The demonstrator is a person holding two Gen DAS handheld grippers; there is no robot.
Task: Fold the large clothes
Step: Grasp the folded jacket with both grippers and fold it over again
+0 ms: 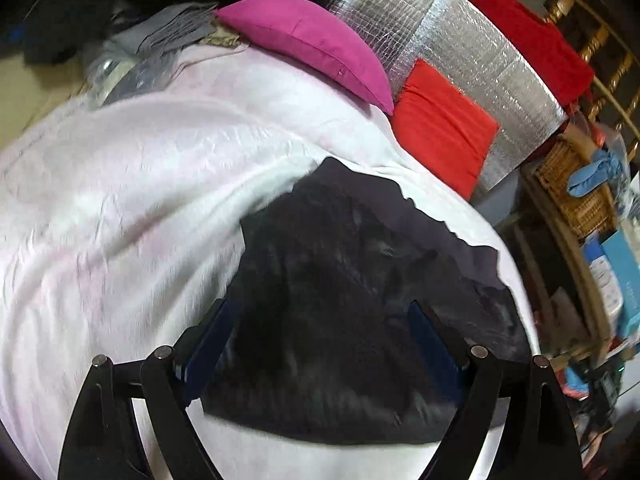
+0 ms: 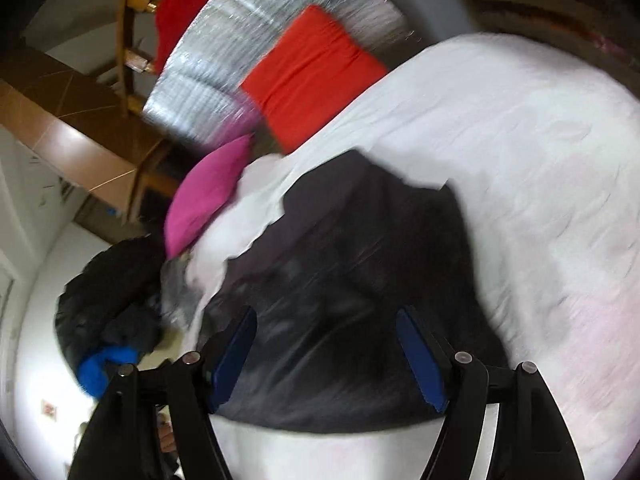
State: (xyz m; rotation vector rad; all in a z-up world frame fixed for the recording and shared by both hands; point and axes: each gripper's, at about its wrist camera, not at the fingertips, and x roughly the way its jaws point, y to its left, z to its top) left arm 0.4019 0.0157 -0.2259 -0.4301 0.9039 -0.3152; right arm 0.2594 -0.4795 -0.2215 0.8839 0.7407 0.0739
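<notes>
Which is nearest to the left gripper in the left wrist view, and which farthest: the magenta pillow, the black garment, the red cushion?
From the left gripper:
1. black garment, lying right under its open fingers.
2. red cushion, beyond, to the right.
3. magenta pillow, farthest, at the bed's head.

- A home bedroom is shown: a bed (image 1: 120, 200) covered by a pale sheet.
- Magenta (image 1: 312, 44) and red (image 1: 440, 128) cushions are set at its far side.
- A wicker basket (image 1: 576, 188) is seen at the right.

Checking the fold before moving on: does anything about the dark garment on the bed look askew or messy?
Yes. The dark garment lies bunched on the white sheet, its far edge jagged and uneven rather than straight. Both the left gripper and right gripper are open above it, holding nothing.
</notes>
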